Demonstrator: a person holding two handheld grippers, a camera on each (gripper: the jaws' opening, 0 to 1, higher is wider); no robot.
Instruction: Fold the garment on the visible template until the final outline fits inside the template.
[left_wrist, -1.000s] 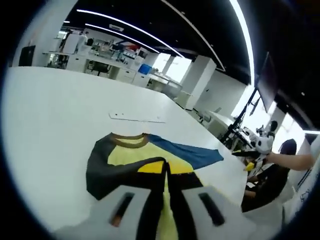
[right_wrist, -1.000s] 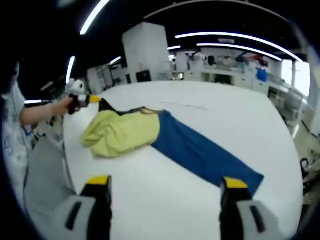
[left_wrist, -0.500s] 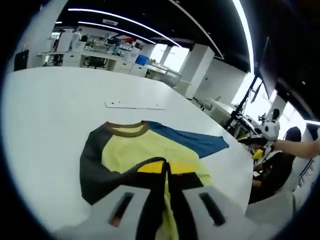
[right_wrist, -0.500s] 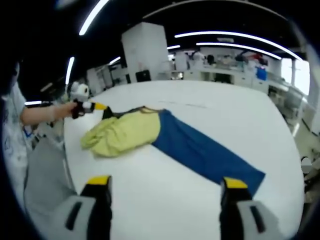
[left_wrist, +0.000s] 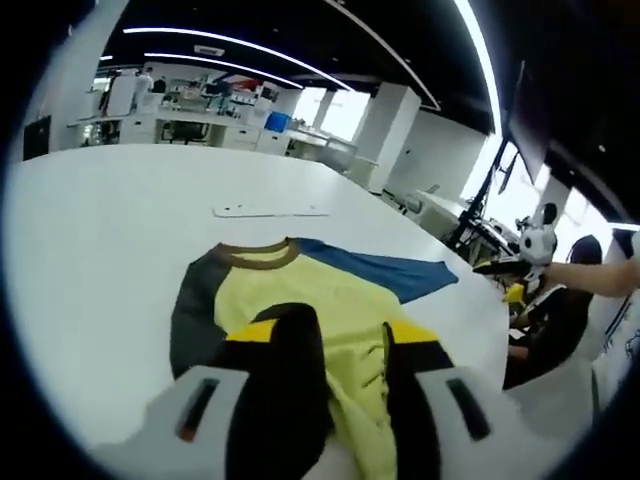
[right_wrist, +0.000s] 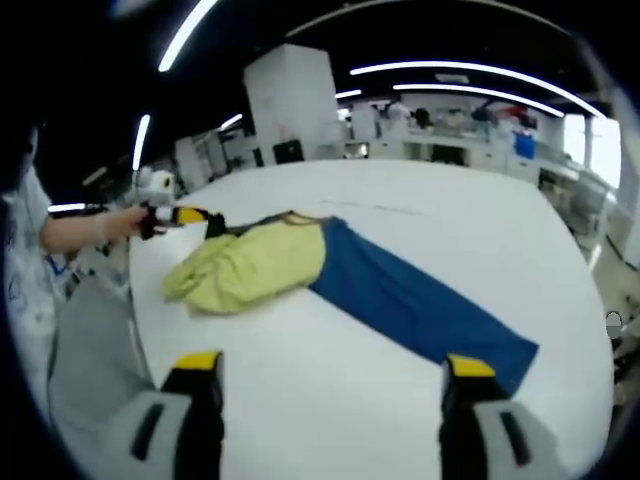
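Note:
The garment is a long-sleeved shirt lying on the white table (left_wrist: 90, 230). It has a yellow body (left_wrist: 300, 295), a brown collar (left_wrist: 255, 254), a dark grey sleeve (left_wrist: 190, 310) and a blue sleeve (left_wrist: 385, 272). My left gripper (left_wrist: 330, 335) is open at the shirt's near edge, with yellow cloth lying loose between its jaws. In the right gripper view the yellow body (right_wrist: 250, 270) is bunched and the blue sleeve (right_wrist: 420, 305) stretches flat toward me. There the left gripper (right_wrist: 185, 215) sits at the dark sleeve. My right gripper (right_wrist: 332, 365) hangs open above bare table.
A pale flat strip (left_wrist: 270, 211) lies on the table beyond the collar. The person's forearm (right_wrist: 85, 228) reaches in from the left. The right gripper (left_wrist: 512, 292) shows past the table's edge. Benches and shelves (left_wrist: 200, 100) stand far behind.
My left gripper's jaws were shut on the yellow cloth and have now parted, so the cloth lies loose between them. The right gripper has barely moved.

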